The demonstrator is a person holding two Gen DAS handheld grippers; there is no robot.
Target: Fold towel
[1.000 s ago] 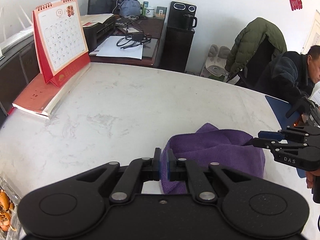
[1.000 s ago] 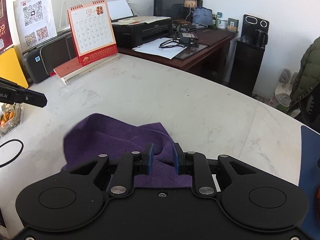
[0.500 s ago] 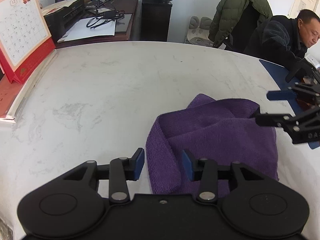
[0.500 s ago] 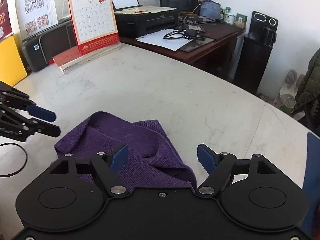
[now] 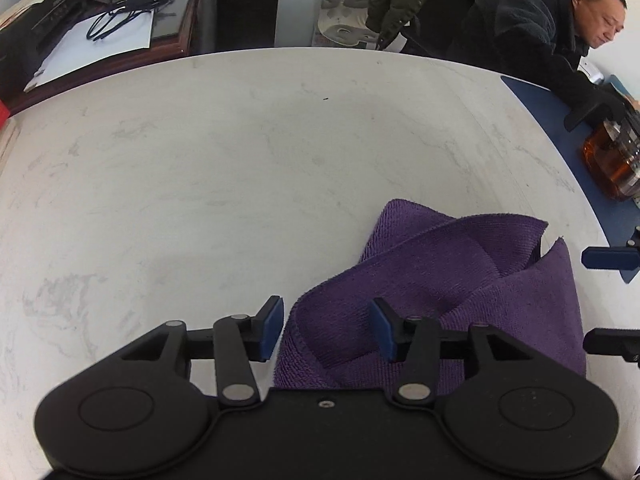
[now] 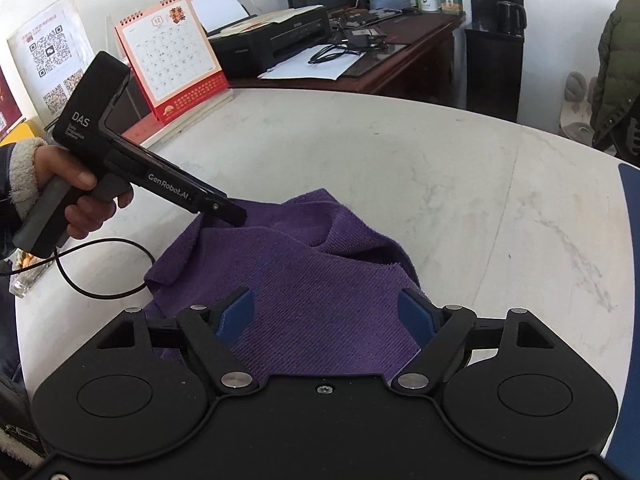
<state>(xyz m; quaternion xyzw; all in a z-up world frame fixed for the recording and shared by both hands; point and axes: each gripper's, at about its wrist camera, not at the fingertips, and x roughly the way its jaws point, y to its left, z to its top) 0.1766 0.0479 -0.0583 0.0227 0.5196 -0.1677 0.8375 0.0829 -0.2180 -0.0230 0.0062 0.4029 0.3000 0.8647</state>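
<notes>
The purple towel (image 5: 460,288) lies in a loose, rumpled heap on the white marbled table (image 5: 240,168), doubled over itself with one raised fold running across it and a hemmed corner poking out on the far side. It sits under and just ahead of both pairs of fingers. The left gripper (image 5: 326,330) has its jaws opening, blue pads apart; the towel's near left edge lies between them, with neither pad pressing on it. The right gripper (image 6: 326,314) has its jaws spread wide over the near part of the cloth, and nothing is clamped there either. The left wrist view alone shows a seated person in a dark jacket (image 5: 552,40) beyond the table's far right edge, a glass teapot (image 5: 612,160) of amber liquid on a blue mat (image 5: 560,128), and the tips of the right gripper at the right border. The right wrist view alone shows the left gripper from the side, its black body held by a hand (image 6: 80,196) in a fleece cuff, fingertips down at the towel's far left edge, with a black cable (image 6: 104,268) looping on the table. Past the fingers in that view stand a red desk calendar (image 6: 172,56), a black printer (image 6: 272,40), and a dark wooden desk (image 6: 400,52).
</notes>
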